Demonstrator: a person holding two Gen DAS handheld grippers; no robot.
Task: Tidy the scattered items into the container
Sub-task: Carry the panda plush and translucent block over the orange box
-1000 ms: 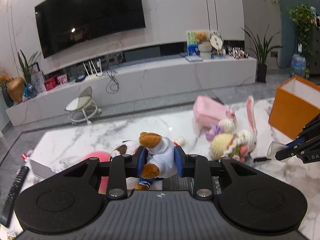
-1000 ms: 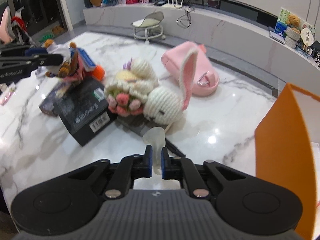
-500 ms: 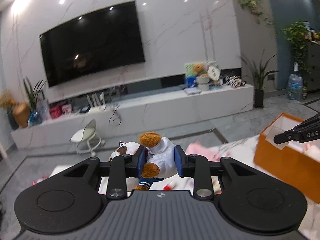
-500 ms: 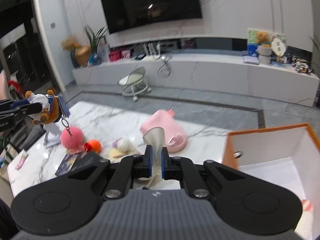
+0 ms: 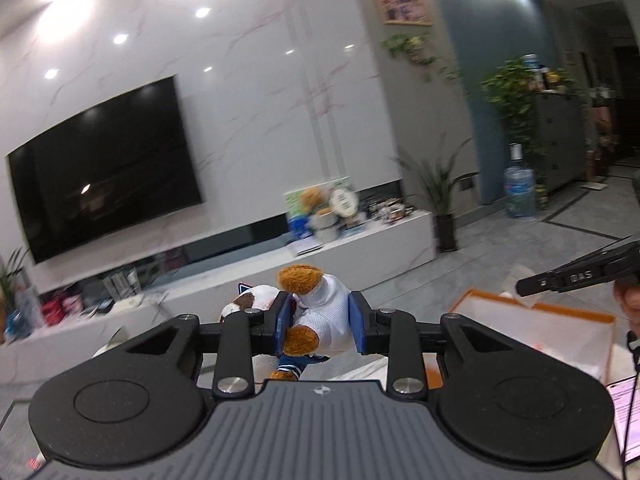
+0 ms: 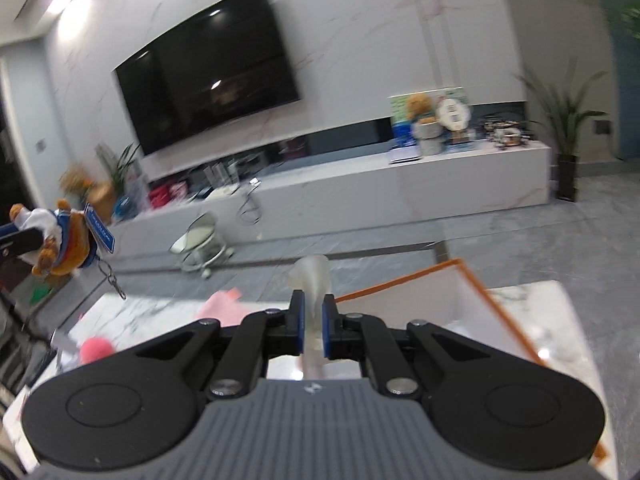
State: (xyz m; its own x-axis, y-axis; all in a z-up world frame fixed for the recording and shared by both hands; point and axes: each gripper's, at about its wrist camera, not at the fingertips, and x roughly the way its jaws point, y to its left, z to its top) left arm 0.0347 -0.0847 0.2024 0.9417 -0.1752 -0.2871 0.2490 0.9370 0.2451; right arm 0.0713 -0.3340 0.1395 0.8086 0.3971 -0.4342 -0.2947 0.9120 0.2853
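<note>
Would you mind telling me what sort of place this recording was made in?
Most likely a home living room: a large wall-mounted television hangs above a long low media console, with potted plants beside it and a marble-topped table in front.

The left tool (image 5: 319, 327) is raised off the worktop, its two blue-padded fingers (image 5: 283, 326) pressed in from both sides on the white-shirted body of a small plush bear (image 5: 320, 316), which fills the gap between them. In the right wrist view the same tool shows at the far left edge, level and dark, with the bear (image 6: 60, 240) held out beyond its tip. The right tool (image 6: 311, 327) is raised too, its fingers drawn close together and pinching a pale translucent item (image 6: 313, 280) that stands up between the pads. Its black finger shows at the right edge of the left wrist view, reaching in from that side
</note>
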